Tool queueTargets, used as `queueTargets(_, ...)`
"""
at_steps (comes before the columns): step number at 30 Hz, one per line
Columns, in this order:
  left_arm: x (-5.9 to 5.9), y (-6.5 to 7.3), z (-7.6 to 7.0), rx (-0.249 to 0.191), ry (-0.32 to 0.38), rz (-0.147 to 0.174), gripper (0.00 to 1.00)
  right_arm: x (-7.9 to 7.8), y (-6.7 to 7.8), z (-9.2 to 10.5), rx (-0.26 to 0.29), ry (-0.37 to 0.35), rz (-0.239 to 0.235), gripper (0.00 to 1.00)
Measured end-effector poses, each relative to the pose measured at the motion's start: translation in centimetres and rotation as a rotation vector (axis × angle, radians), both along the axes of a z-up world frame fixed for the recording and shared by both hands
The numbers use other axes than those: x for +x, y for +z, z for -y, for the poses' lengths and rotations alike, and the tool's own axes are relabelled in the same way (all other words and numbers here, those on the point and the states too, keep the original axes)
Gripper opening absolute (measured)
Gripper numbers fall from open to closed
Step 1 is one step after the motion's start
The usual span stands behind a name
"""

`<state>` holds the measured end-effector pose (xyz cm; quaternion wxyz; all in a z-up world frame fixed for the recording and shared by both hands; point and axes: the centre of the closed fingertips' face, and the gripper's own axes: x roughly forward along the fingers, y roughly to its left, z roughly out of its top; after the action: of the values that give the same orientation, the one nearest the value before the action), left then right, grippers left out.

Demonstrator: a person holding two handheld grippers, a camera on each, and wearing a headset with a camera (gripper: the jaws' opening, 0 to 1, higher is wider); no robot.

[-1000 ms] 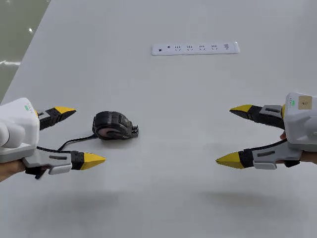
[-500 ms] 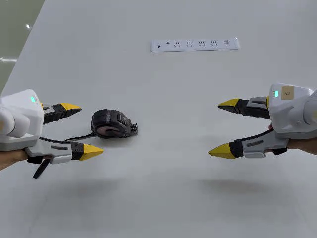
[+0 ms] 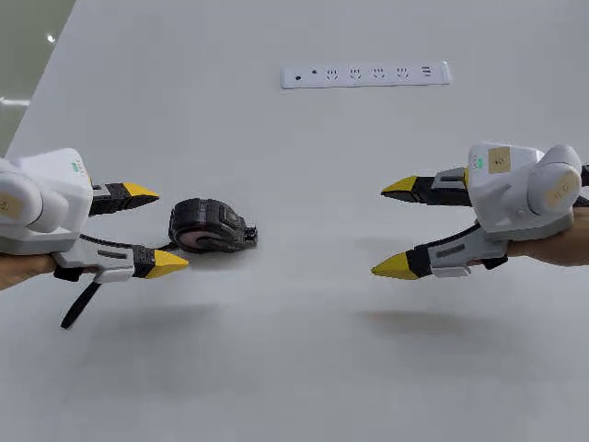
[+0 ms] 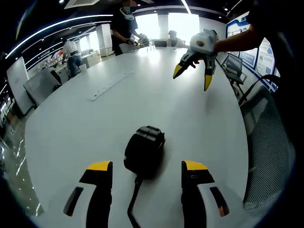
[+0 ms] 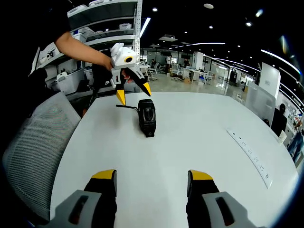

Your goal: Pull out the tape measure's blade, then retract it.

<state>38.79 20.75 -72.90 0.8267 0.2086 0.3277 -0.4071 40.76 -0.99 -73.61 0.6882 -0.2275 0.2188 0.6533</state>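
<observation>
Tape measure [image 3: 207, 226]: black case, blade not drawn out, lying toward the left edge of the white worktop [image 3: 304, 359].
Left gripper [image 3: 158, 228]: jaws spread, tips either side of the case's rear end.
Right gripper [image 3: 385, 230]: jaws spread, well apart to the right, with bare worktop between.
Power strip [image 3: 365, 75]: white, toward the far edge.
Housing stickers are too small to read.

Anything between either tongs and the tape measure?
Nothing visible. The tape measure sits just ahead of the open left tongs, its strap trailing back between them; only bare table separates it from the right tongs.
</observation>
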Motion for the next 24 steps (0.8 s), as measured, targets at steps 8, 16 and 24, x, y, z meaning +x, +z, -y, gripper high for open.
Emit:
queueTargets(8,0.8,-0.3,0.1,0.035,-0.050,-0.012,0.47,0.0,-0.3,-1.7,-0.010,0.045,0.001,0.52)
queueTargets(16,1.3,-1.0,0.2,0.088,-0.109,-0.034,0.39,0.4,-0.7,-3.1,-0.012,0.085,0.013,0.46)
queueTargets(24,1.5,-1.8,0.3,0.125,-0.151,-0.063,0.34,0.8,-1.4,-4.7,-0.021,0.120,0.008,0.42)
